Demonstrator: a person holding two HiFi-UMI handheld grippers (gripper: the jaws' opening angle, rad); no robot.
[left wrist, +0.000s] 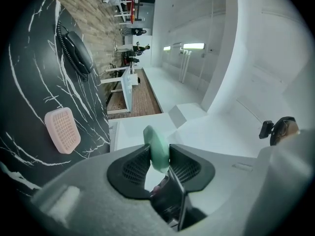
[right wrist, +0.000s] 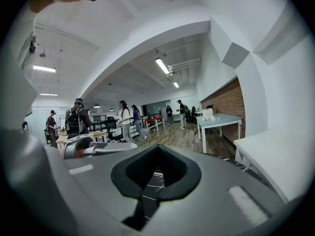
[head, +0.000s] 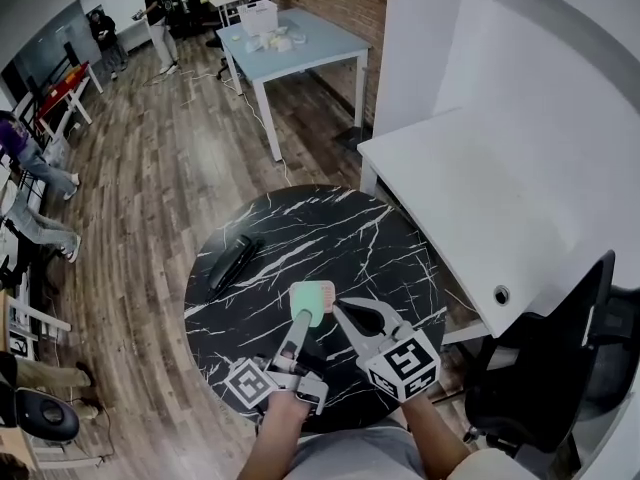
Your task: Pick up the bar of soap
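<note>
Left gripper [left wrist: 160, 165] was clamped on the green bar of soap [left wrist: 157, 150], held clear of the black marble table [head: 300, 233] and pink soap dish [left wrist: 62, 130]. Right gripper [right wrist: 156, 173] stood open, empty. By my judgement the pickup was done, with nothing left but a steady hold.

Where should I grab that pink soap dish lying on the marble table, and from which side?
Grip the pink soap dish across its two long edges, likely coming straight down from above: it lies flat on the table, a rounded rectangle, so the fingers span its short width. The right gripper is open and empty.
</note>
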